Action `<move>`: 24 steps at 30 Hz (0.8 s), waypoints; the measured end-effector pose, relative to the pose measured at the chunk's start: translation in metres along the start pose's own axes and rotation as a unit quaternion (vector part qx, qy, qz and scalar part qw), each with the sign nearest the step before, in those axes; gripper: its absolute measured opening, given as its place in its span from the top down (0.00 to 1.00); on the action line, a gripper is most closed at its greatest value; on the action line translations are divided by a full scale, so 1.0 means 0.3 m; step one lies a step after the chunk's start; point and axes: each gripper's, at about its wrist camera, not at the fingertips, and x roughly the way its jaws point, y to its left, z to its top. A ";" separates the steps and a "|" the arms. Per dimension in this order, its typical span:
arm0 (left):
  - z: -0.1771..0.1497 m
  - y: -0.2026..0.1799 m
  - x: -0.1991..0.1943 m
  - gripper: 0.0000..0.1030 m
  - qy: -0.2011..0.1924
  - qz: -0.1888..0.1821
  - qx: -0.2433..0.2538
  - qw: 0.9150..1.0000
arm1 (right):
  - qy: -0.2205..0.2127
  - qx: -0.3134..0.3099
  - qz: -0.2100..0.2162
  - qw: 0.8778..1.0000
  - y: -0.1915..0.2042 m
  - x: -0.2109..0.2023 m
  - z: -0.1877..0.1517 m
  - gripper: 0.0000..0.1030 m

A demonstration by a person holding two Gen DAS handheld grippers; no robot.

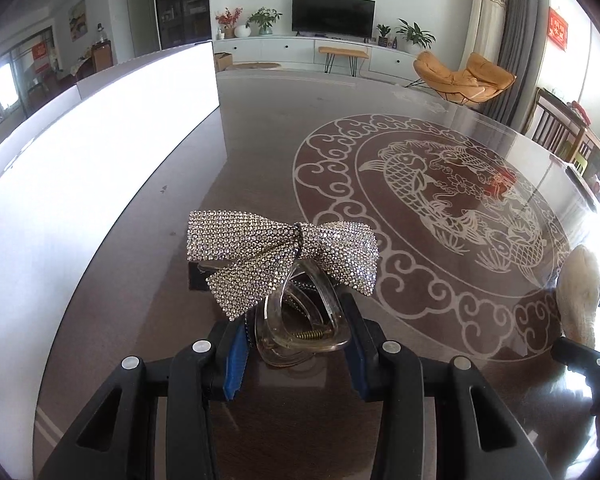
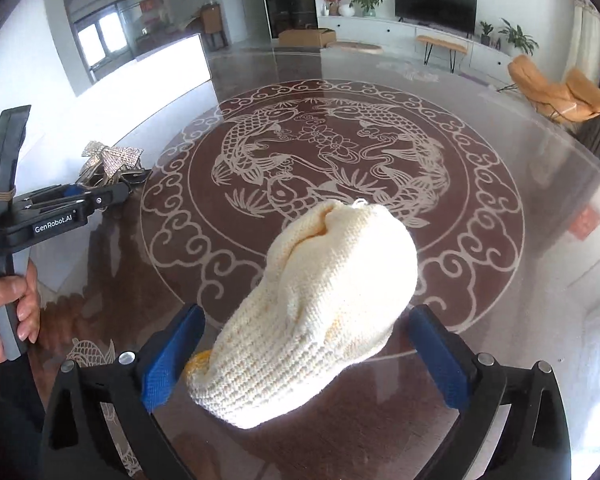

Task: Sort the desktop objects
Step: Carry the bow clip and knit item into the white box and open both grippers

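Your left hand (image 2: pixel 10 312) sits at the far left of the right wrist view, fingers wrapped round the grey handle, left gripper (image 1: pixel 296 344) reaching out over the table's left side and angled down at the glass. Its jaws are partly closed, blue pads pressing both sides of the clear hair claw (image 1: pixel 300 320). The rhinestone bow (image 1: pixel 280 252) on that claw stands up just past the fingertips, clear of the white box (image 1: pixel 100 152) to its left. Same clip shows small in the right wrist view (image 2: pixel 112 160), at the tip of the left tool.

Glass tabletop (image 1: pixel 440 200) carries the round koi-and-cloud pattern across the middle.

Right gripper (image 2: pixel 300 356) points down at the near-centre of the table, jaws spread wide. The cream knit sock (image 2: pixel 320 312) lies on the glass between them, toe end away from you, its cuff end near the left pad; the right pad stands apart from it. Not gripped. In the left wrist view the sock (image 1: pixel 580 296) shows at the right edge.
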 end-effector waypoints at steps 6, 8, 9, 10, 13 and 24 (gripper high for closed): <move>-0.003 0.000 0.000 0.60 0.000 0.000 0.000 1.000 | -0.004 -0.021 -0.040 0.999 0.042 0.021 -0.004 0.00; -0.004 0.000 -0.001 0.60 0.000 0.000 0.000 1.000 | -0.004 -0.021 -0.040 0.999 0.040 0.019 -0.006 0.00; -0.004 0.000 -0.001 0.60 0.000 0.000 0.000 1.000 | -0.004 -0.021 -0.040 0.999 0.040 0.018 -0.006 0.00; -0.004 0.000 -0.001 0.60 0.000 0.000 0.000 1.000 | -0.004 -0.021 -0.040 0.999 0.040 0.019 -0.008 0.00; -0.004 -0.001 -0.001 0.60 0.000 0.000 0.000 1.000 | -0.004 -0.021 -0.040 0.999 0.040 0.019 -0.010 0.00; -0.005 0.005 -0.003 0.60 0.000 -0.004 -0.004 1.000 | 0.036 -0.012 -0.014 0.999 0.042 0.033 0.029 0.00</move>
